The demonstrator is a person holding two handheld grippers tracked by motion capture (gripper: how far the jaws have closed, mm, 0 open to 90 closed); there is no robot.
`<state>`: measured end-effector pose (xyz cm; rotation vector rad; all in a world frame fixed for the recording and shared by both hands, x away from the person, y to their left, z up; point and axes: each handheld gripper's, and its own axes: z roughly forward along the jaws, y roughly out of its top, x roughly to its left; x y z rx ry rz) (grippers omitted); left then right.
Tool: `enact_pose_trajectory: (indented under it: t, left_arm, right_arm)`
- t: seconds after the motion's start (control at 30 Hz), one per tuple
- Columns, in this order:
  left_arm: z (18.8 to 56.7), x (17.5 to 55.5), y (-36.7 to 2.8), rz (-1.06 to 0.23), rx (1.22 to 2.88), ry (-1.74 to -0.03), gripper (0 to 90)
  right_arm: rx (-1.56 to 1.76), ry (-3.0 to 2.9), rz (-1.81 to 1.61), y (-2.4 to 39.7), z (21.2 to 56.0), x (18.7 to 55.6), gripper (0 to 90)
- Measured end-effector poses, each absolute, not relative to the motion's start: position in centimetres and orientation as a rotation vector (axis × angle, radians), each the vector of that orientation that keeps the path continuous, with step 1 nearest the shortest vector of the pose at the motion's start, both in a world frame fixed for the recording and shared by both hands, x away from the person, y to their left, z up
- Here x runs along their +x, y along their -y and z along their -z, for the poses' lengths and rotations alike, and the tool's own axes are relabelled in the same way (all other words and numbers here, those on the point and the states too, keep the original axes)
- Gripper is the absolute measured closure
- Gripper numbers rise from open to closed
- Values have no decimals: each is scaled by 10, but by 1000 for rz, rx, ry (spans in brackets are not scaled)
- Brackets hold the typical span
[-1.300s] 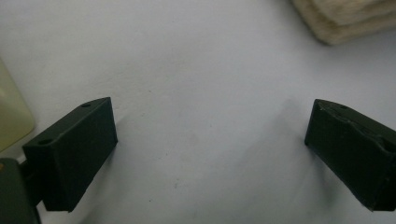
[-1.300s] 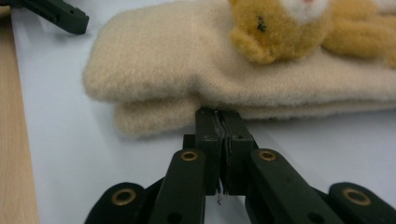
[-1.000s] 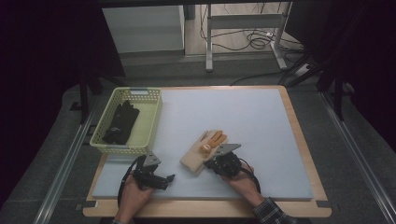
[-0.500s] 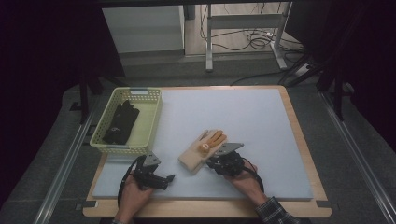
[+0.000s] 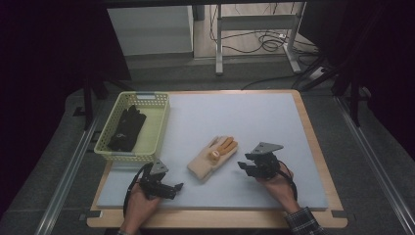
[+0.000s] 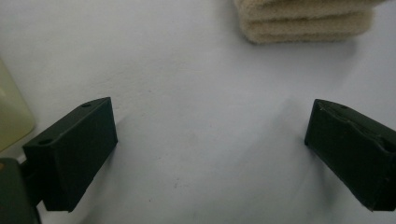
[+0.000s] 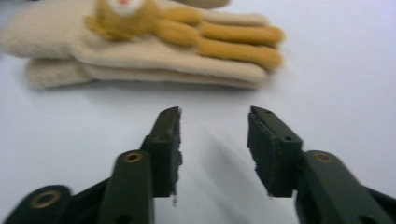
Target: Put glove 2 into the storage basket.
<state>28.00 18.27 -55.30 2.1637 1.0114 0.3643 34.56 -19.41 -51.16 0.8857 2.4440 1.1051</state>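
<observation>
A cream knitted glove with orange fingers (image 5: 213,157) lies flat near the middle of the pale mat (image 5: 244,117); it also lies ahead of the jaws in the right gripper view (image 7: 140,51), and its cuff edge (image 6: 306,21) is at the top of the left gripper view. My right gripper (image 5: 246,167) (image 7: 214,140) stands to the glove's right, apart from it; its jaws have just been opening and nothing is between them. My left gripper (image 5: 172,188) (image 6: 210,140) rests at the mat's front left, wide open over bare mat.
A yellow-green basket (image 5: 152,128) at the left of the mat holds dark gloves (image 5: 126,128); its corner (image 6: 11,119) shows beside the left jaw. The wooden table edge (image 5: 318,142) frames the mat. Metal legs and cables stand beyond the far edge.
My right gripper has drawn back to the right, away from the glove, and its jaws have parted. The glove stays flat on the mat. The left gripper has not moved.
</observation>
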Motion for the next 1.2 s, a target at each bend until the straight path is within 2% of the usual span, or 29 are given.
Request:
enact_pose_trajectory:
  t: [0.3,0.47,0.87,1.2]
  left_arm:
    - [553,280,-183,-364,2163,-1012,24]
    - [553,280,-183,-365,2163,-1012,24]
    - [553,280,-183,-365,2164,-1012,24]
    - [553,280,-183,-363,2165,-1013,24]
  right_arm:
    - [977,-2362,-1078,228,511,347,308]
    - [1027,-2332,-1059,244,515,347,252]
    - [1094,-2338,-971,259,530,345,165]
    - [1103,-2331,-967,260,531,345,148]
